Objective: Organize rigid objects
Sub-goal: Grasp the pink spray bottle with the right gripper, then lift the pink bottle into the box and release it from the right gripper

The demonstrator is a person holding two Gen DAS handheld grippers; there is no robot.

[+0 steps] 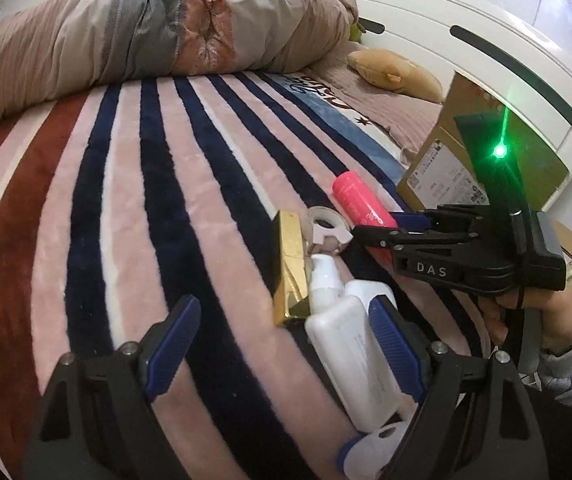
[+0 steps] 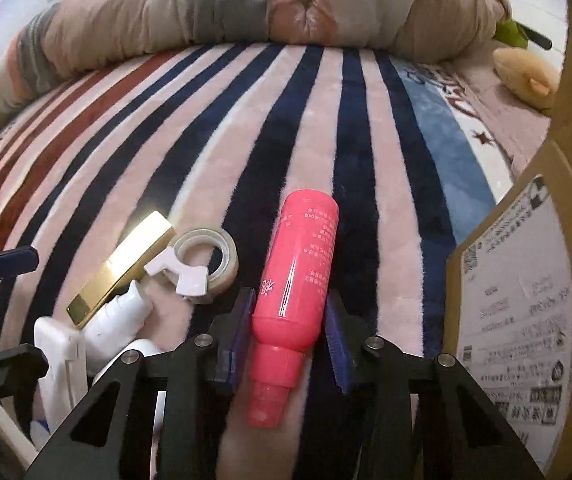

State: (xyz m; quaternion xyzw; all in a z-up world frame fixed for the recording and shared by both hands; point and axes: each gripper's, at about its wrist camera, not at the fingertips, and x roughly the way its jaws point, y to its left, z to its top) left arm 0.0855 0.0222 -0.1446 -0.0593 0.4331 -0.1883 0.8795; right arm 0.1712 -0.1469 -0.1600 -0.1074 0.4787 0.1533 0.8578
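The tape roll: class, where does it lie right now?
In the right wrist view, the tape roll lies on the striped blanket, between the gold box and pink bottle.

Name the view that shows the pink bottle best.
The right wrist view: the pink bottle lies whole, base to nozzle, between the right gripper pads. The left wrist view shows only its base end; that gripper covers the rest.

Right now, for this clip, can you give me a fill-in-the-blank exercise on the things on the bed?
1. The right gripper straddles a bottle whose colour is ___.
2. The shiny box beside the tape roll is ___ in colour.
3. The left gripper hangs over a white bottle with its jaws ___.

Missing words: pink; gold; open.
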